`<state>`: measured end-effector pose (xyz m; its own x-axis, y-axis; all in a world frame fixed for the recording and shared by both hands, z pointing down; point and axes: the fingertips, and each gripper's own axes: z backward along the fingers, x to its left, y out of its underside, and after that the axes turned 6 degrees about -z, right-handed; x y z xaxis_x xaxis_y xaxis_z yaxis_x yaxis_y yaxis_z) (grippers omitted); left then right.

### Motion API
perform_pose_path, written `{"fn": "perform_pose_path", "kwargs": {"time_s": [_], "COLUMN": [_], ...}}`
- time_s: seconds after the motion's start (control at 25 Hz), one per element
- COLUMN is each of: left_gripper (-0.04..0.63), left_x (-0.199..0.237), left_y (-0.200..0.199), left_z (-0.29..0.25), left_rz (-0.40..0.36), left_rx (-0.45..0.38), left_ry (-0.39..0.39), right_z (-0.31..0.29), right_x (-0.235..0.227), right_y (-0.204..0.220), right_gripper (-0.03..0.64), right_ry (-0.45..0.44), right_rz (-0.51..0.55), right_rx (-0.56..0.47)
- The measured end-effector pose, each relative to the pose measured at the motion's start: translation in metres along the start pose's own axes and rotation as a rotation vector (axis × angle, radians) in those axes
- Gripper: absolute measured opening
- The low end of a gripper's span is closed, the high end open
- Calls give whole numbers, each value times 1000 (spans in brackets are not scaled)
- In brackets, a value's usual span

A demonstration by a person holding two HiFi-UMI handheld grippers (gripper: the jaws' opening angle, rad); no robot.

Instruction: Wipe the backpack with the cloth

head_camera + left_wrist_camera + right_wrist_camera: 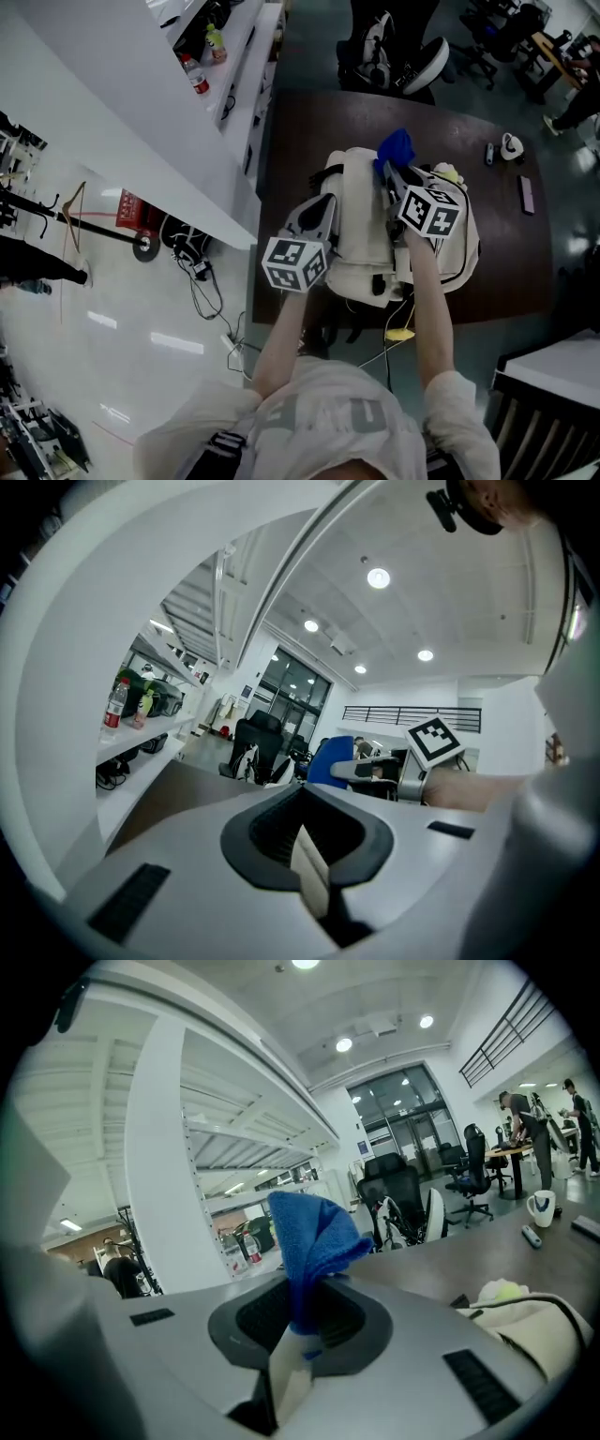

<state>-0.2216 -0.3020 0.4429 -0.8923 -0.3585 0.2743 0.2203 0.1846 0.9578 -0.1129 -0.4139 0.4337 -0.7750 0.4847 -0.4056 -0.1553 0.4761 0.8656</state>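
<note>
A cream backpack (361, 239) lies on the dark brown table (300, 131); the right gripper view catches one corner of the backpack (530, 1321). My right gripper (392, 176) is over the pack's far end, shut on a blue cloth (397, 147). The cloth (314, 1237) sticks up from the closed jaws of the right gripper (298, 1321). My left gripper (319, 214) is at the pack's left side. In its own view the left gripper (302, 829) is shut with nothing showing between the jaws, and the blue cloth (330, 761) appears beyond.
A white mug (511, 145), a small dark item (488, 153) and a flat pinkish device (527, 194) lie at the table's far right. Office chairs (394, 56) stand behind the table. A white shelf with bottles (197, 75) runs along the left, with cables (202, 281) on the floor.
</note>
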Motion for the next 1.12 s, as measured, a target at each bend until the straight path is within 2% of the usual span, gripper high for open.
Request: {"fn": "perform_pose_path", "kwargs": {"time_s": [0.24,0.4,0.56,0.84,1.12], "left_gripper": [3,3,3,3,3], "left_x": [-43,-63,-86,-96,-107], "left_y": [1,11,16,24,32], "left_z": [47,81,114,151,158], "left_rz": [-52,-74,-108,-110,-105], "left_rx": [-40,-59,-65,-72,-62], "left_ry": [22,3,6,-15,2], "right_z": [66,111,145,171,174], "right_x": [23,43,50,61,63], "right_y": [41,77,115,168,178], "right_gripper": [43,43,43,43,43], "right_ry": [-24,-44,-28,-12,-5], "right_rz": [-30,-41,-50,-23,-14], "right_rx": [-21,-44,-40,7,37]}}
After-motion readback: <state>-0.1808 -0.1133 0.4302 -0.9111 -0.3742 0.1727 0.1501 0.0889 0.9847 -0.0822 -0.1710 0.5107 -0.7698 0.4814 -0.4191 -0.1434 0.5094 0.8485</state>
